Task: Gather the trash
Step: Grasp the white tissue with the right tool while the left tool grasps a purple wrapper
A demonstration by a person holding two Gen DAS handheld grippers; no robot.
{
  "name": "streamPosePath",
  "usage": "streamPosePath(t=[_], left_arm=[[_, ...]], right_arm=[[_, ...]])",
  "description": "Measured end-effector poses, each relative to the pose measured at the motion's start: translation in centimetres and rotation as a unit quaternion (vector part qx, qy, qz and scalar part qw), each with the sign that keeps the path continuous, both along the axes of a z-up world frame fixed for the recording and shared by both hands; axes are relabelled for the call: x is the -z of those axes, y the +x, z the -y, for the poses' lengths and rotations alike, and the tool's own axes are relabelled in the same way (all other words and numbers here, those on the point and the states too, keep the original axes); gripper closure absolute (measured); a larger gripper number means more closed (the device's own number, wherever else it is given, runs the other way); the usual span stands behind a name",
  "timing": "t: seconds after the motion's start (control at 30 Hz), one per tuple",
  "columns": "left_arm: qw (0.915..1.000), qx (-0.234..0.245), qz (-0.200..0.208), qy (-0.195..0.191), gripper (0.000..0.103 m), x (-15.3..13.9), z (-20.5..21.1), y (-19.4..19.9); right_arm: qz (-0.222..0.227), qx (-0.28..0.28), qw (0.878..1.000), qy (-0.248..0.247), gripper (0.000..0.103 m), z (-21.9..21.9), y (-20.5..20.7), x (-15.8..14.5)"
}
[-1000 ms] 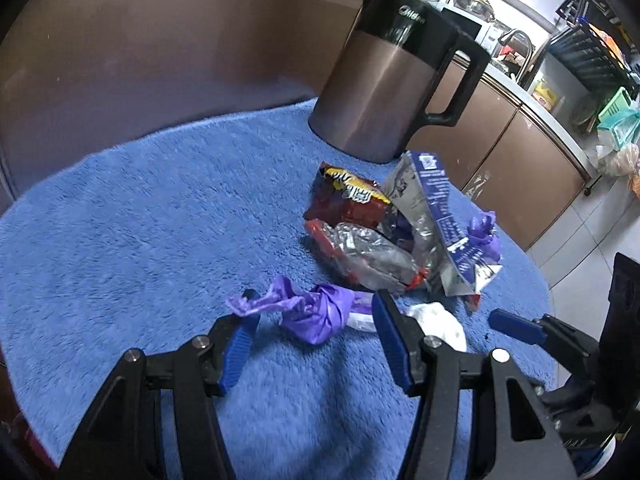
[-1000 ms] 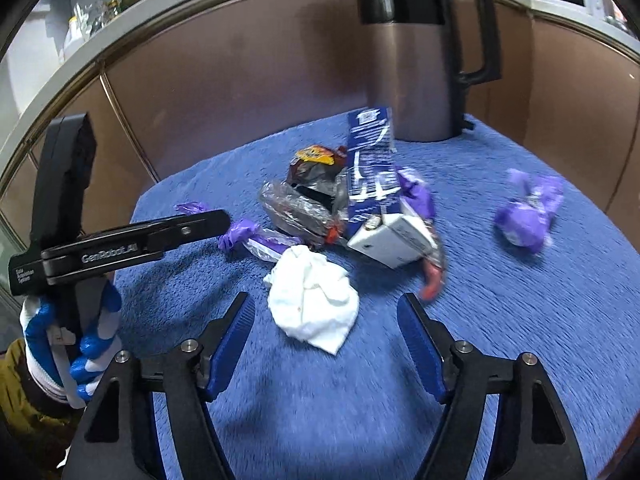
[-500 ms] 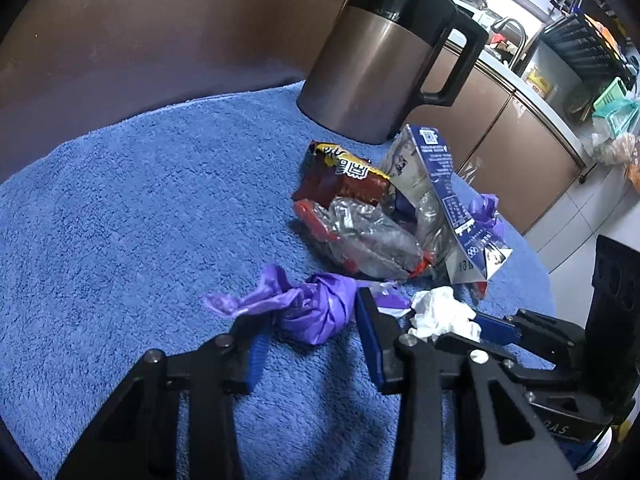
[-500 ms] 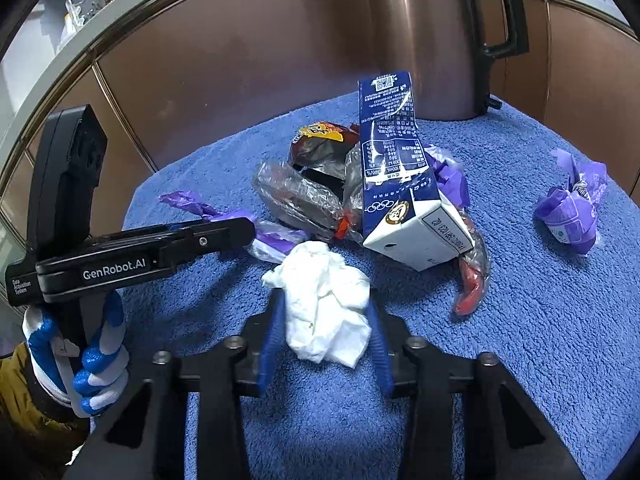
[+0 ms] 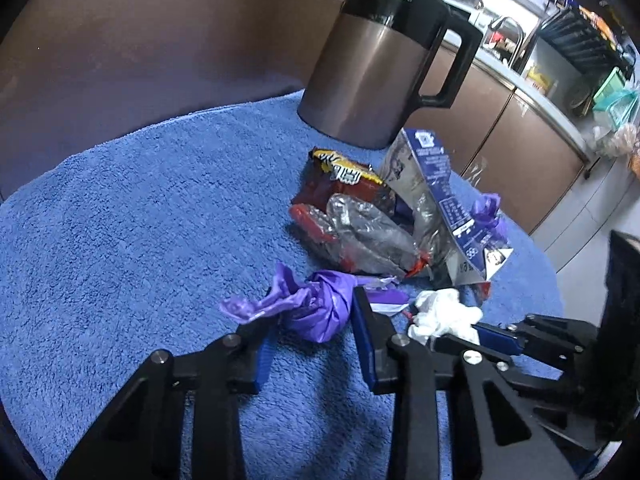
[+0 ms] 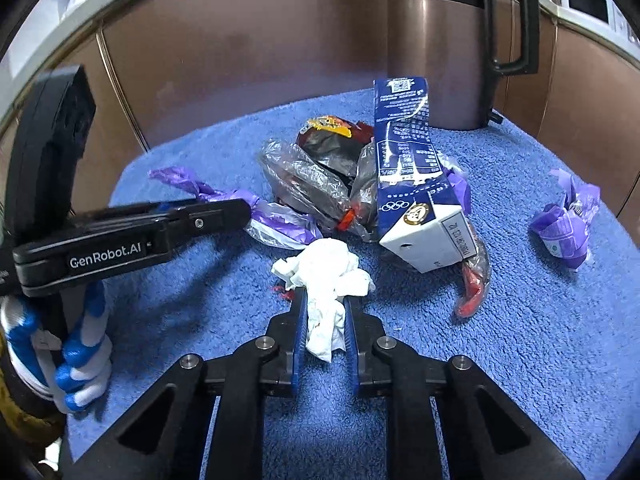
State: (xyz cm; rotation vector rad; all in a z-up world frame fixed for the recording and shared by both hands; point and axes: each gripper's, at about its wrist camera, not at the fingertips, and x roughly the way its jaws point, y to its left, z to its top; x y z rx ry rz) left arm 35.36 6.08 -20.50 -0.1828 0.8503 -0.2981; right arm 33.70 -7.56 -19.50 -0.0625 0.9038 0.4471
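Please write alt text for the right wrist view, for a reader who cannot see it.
The right gripper pinches a crumpled white tissue on a blue towel. Behind it lie a blue milk carton and wrappers; the left gripper reaches in from the left.

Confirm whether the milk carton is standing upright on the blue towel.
No. The milk carton lies tipped over on the blue towel, leaning on the wrappers.
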Motion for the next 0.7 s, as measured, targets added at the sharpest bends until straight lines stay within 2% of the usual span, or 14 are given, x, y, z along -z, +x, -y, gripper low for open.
streamPosePath(t=[0.1, 0.2, 0.4, 0.57, 0.7], left_arm=[[0.9997, -0.007, 0.012, 0.019, 0.071, -0.8, 0.4, -1.0], [1.0000, 0.000, 0.008, -0.002, 0.071, -1.6, 0.3, -3.2], [0.9995, -0.011, 0.031, -0.006, 0.071, -4.4, -0.1, -8.7], [0.9972, -0.031, 0.068, 0.001, 0.071, -8.2, -0.1, -13.2], [0.9914, -0.049, 0.120, 0.022, 0.071, -11.8, -0.2, -18.0]], right_arm=[[-0.004, 0.007, 1.000, -0.001, 0.089, 0.0, -1.3, -0.5], [0.003, 0.010, 1.000, 0.007, 0.089, 0.6, -3.9, -1.6], [0.021, 0.039, 0.998, 0.038, 0.089, 3.9, -9.3, -4.2], [0.056, 0.073, 0.993, 0.074, 0.089, 7.0, -14.0, -7.5], [0.090, 0.086, 0.988, 0.089, 0.089, 8.6, -17.4, -10.1]])
